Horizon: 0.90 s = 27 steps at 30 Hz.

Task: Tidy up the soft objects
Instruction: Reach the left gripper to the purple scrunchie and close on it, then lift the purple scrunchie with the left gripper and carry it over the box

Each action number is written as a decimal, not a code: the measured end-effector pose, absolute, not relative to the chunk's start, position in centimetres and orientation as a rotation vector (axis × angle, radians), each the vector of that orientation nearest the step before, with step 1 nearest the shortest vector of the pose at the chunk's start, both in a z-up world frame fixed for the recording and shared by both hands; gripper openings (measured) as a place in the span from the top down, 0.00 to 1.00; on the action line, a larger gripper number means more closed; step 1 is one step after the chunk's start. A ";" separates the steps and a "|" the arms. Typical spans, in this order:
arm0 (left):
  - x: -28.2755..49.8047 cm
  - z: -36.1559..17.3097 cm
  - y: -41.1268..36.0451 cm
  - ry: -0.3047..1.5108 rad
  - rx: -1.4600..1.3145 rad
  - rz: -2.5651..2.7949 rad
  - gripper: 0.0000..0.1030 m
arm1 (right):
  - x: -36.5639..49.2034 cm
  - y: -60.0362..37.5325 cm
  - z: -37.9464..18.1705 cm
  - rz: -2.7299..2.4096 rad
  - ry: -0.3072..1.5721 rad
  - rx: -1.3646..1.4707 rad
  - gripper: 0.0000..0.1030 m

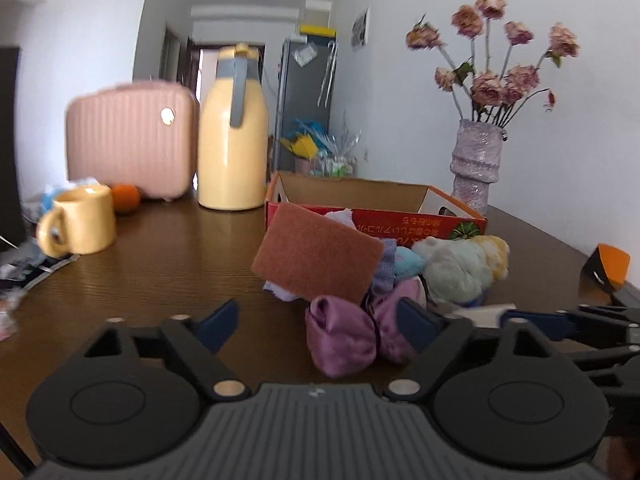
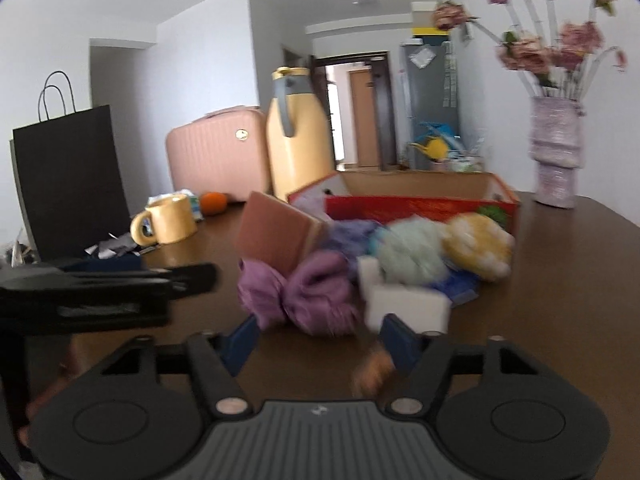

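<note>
The dark brown wooden table (image 1: 160,272) shows grain and a soft sheen. The rust-brown scouring pad (image 1: 316,256) looks rough and fibrous. The purple satin cloth bundle (image 1: 344,340) gleams. The pale green fluffy plush ball (image 1: 456,272) looks fuzzy, the red cardboard box (image 1: 400,226) matt inside, the yellow mug (image 1: 84,224) glossy.

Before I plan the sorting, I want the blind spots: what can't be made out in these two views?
- Inside of the red box: both views, hidden by its near wall.
- Lower pile: left wrist view, covered by the brown scouring pad.
- Small brownish thing by the right gripper: right wrist view, blurred.
- White sponge block: motion-blurred.
</note>
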<state>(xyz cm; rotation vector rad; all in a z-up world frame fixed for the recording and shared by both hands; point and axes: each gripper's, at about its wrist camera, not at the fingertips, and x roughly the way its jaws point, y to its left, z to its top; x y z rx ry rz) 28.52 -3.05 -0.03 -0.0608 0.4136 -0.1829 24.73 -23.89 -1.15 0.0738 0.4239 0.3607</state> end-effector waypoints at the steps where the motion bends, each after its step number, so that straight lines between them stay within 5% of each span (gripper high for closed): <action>1: 29.6 0.0 -2.9 0.437 -0.076 -0.190 0.28 | 26.0 -23.4 -1.0 0.369 0.423 0.063 0.45; 6: 34.5 -0.7 -1.8 0.579 -0.174 -0.226 0.49 | 31.2 -21.6 -0.8 0.390 0.454 0.018 0.51; 10: 35.4 -2.1 -1.0 0.641 -0.237 -0.256 0.58 | 33.6 -20.9 -1.8 0.409 0.520 -0.014 0.58; 12: 35.0 -2.0 -1.4 0.626 -0.226 -0.288 0.82 | 33.8 -20.8 -2.3 0.450 0.541 0.007 0.68; 16: 33.8 -1.0 -2.3 0.613 -0.202 -0.292 0.85 | 33.0 -20.0 -2.2 0.482 0.513 -0.034 0.90; 19: 31.9 -0.2 -2.3 0.599 -0.211 -0.296 0.86 | 32.0 -20.3 -1.6 0.492 0.497 -0.037 0.96; 27: 24.1 2.3 -3.3 0.521 -0.186 -0.317 0.87 | 25.1 -22.9 0.5 0.543 0.426 0.026 0.96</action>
